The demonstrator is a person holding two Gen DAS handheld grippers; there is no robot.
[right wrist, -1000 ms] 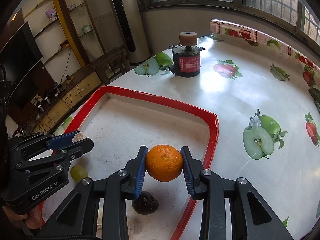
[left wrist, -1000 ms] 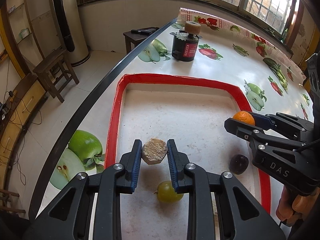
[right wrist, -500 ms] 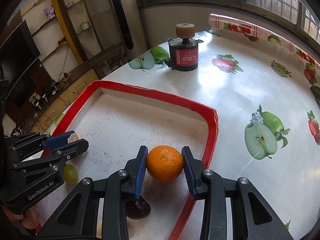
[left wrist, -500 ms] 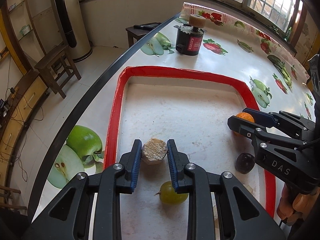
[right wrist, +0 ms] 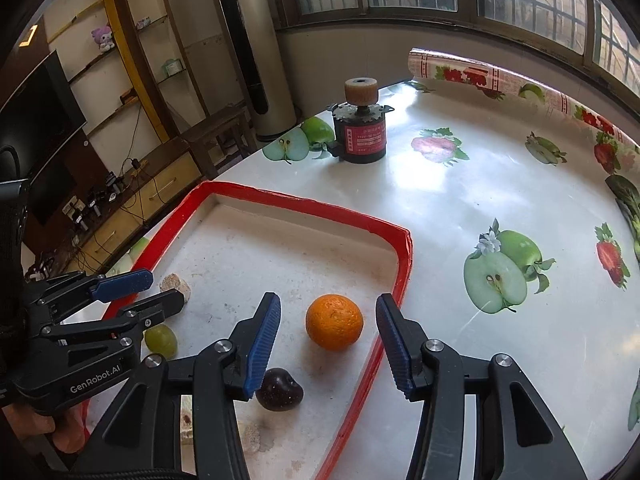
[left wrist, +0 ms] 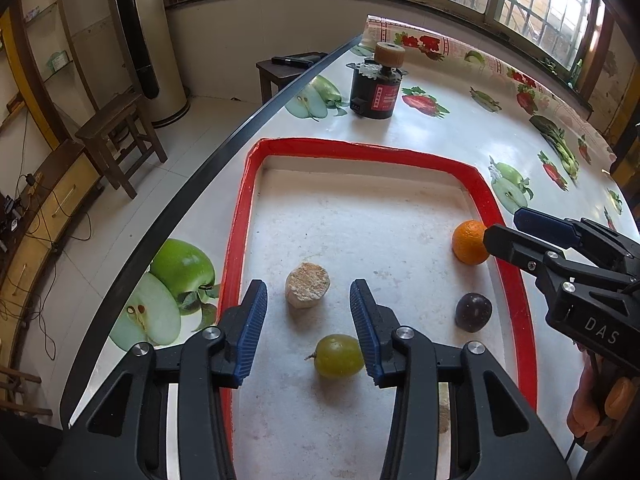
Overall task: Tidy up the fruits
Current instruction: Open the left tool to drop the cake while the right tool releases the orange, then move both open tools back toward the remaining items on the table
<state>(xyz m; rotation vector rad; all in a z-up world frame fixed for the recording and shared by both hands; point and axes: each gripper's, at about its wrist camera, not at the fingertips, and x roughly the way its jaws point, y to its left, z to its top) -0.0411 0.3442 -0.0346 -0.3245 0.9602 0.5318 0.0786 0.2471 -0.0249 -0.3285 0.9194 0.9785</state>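
Both the left gripper (left wrist: 308, 320) and right gripper (right wrist: 326, 340) are spread wide, holding nothing. In the red-rimmed tray (left wrist: 236, 240) lie 4 pieces: 1 grape (left wrist: 338, 356), 1 plum (left wrist: 473, 312), 1 beige chunk (left wrist: 307, 290), and 1 orange (right wrist: 334, 322) beside the right rim. The tray's far half is bare.

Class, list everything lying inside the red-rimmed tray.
Inside the tray: an orange, a dark plum, a green grape and a beige chunk. The grippers cover its near end.
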